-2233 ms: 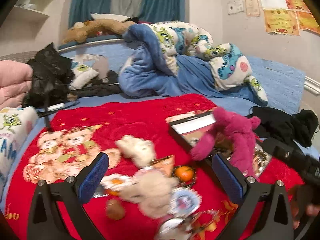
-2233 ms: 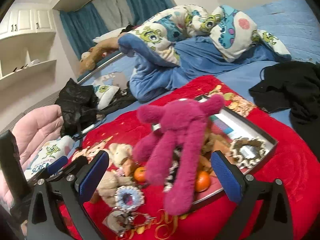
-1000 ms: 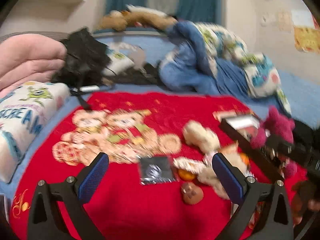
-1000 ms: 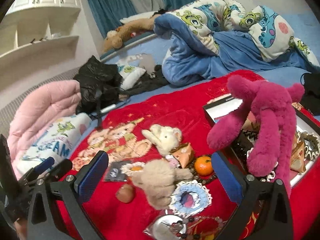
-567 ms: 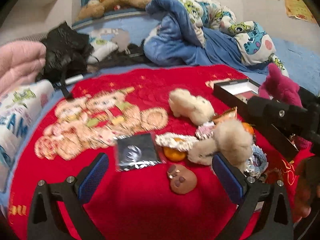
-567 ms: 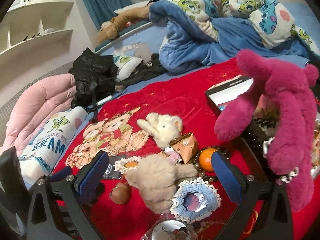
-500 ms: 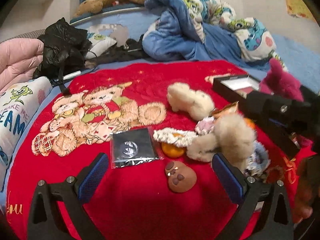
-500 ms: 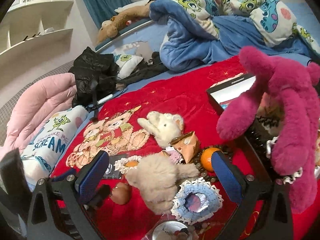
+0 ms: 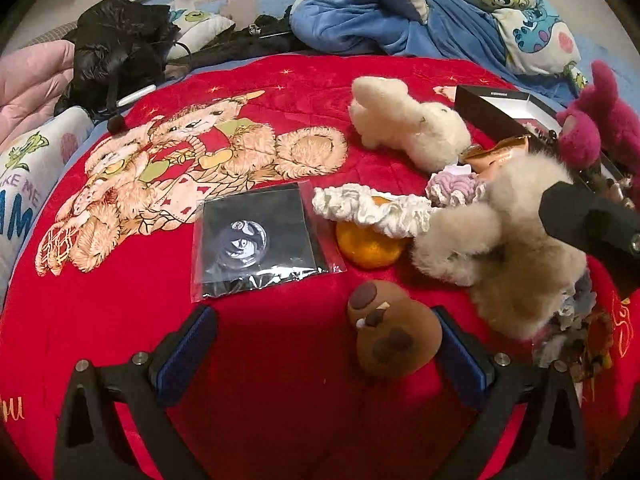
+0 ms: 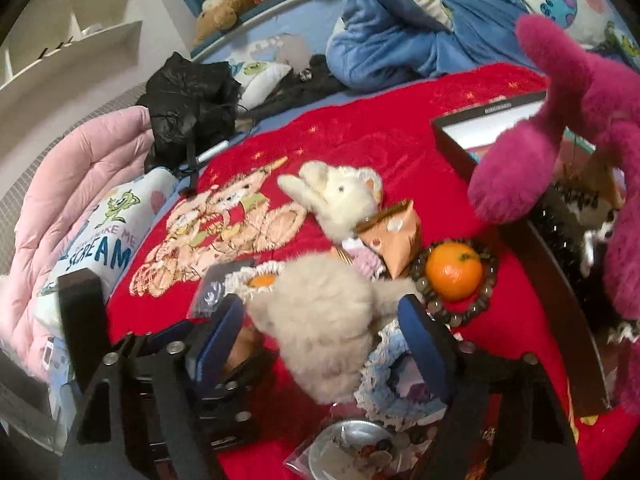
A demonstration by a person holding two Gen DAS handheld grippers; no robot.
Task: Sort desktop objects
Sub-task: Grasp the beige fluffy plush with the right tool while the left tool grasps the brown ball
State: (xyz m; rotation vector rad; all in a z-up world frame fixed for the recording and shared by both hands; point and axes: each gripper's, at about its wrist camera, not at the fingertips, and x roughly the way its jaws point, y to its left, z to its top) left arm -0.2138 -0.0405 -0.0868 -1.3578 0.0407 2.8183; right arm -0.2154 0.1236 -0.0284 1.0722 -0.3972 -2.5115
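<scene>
Small things lie scattered on a red blanket (image 9: 280, 360). My left gripper (image 9: 324, 356) is open and low over it. A brown round toy with a face (image 9: 390, 332) lies between its fingers, close to the right one and untouched. Ahead lie a black packet in a clear bag (image 9: 260, 240) and an orange (image 9: 368, 244) under a white lace scrunchie (image 9: 372, 208). My right gripper (image 10: 324, 336) straddles a beige plush (image 10: 328, 320). Its jaws are closing, with a gap still showing at the pads (image 10: 424, 344).
A white plush bunny (image 10: 340, 196), a peach carton (image 10: 396, 240) and an orange inside a bead bracelet (image 10: 454, 270) lie beyond the beige plush. A black box (image 10: 492, 112) with a pink plush (image 10: 580, 120) stands at right. A blue lace scrunchie (image 10: 392, 376) lies beneath the right finger.
Both grippers have sunk toward the blanket and tipped down. The left came over the brown toy. The right moved around the beige plush and its jaws have narrowed.
</scene>
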